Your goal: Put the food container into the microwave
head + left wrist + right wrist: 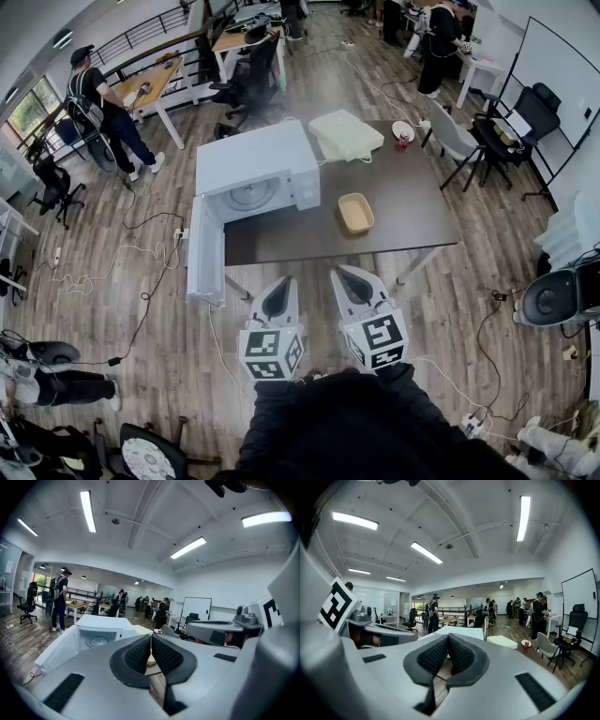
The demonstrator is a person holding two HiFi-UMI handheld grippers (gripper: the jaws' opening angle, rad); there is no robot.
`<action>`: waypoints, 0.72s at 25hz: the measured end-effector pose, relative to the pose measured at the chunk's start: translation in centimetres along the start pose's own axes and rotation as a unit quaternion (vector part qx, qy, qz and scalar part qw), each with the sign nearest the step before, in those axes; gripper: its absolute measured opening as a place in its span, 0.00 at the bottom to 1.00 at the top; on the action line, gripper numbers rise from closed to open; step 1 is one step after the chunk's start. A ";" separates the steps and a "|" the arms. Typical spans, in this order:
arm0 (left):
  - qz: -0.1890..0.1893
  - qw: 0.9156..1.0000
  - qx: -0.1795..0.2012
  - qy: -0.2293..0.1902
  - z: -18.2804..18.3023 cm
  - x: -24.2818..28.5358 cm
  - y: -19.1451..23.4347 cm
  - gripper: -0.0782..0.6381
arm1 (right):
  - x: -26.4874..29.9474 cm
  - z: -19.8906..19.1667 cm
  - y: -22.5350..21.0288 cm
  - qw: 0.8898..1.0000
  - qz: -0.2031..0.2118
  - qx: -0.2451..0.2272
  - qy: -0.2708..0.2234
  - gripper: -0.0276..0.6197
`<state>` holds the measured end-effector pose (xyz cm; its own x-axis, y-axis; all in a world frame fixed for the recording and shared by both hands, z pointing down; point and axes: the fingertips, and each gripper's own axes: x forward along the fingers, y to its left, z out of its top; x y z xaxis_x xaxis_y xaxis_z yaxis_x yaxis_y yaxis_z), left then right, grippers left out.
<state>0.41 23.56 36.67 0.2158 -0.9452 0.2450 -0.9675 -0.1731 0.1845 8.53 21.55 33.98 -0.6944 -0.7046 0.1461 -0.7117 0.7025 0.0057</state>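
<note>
Food container (355,212): tan, shallow, open-topped. Sits on dark table (412,202), near its front edge, to the right of the microwave (255,173) and apart from it. Nothing touches it.

Microwave: white, at the table's left end. Door (206,251) swung fully open toward the person, reaching out past the table's front edge. Cavity and round turntable visible in the left gripper view (101,634).

Left gripper (277,302): held low in front of the person, short of the table's near edge, over the wood floor. In its own view the jaws (151,639) are pressed together, ribbed pads meeting, nothing between them. Marker cube (272,353) sits behind the jaws.

Right gripper (356,289): beside the left one, tip pointing toward the table, well apart from the container. In its own view (447,641) the pads are also closed on each other and empty. Its marker cube (378,339) sits just above the dark sleeve.

Elsewhere on the table: pale flat box (345,134) at the back edge behind the container; small white dish (403,129) with a red item at the far right corner.

Surroundings: open office, desks, chairs, cables across the floor (141,309), a person standing (98,98) at far left.
</note>
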 end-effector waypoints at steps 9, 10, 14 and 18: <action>-0.005 1.000 0.002 0.004 -0.6 -0.4 1.3 0.16 | 1.0 -0.4 0.4 1.000 -0.009 0.020 -0.004 0.08; -0.004 1.000 0.002 0.005 -0.8 -0.6 1.5 0.16 | 1.0 -0.7 0.7 1.000 -0.009 0.021 0.000 0.08; -0.004 1.000 -0.002 0.015 -1.8 -1.1 2.6 0.16 | 1.2 -2.2 1.6 0.999 -0.014 0.027 0.022 0.08; -0.009 1.000 -0.010 0.022 -3.2 -1.8 3.7 0.16 | 1.4 -3.8 2.7 0.998 -0.021 0.023 0.049 0.08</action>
<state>-3.10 25.49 39.90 0.2400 -0.9286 0.2829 -0.9605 -0.1847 0.2084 6.03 22.78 37.93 -0.6512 -0.7191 0.2424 -0.7462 0.6650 -0.0320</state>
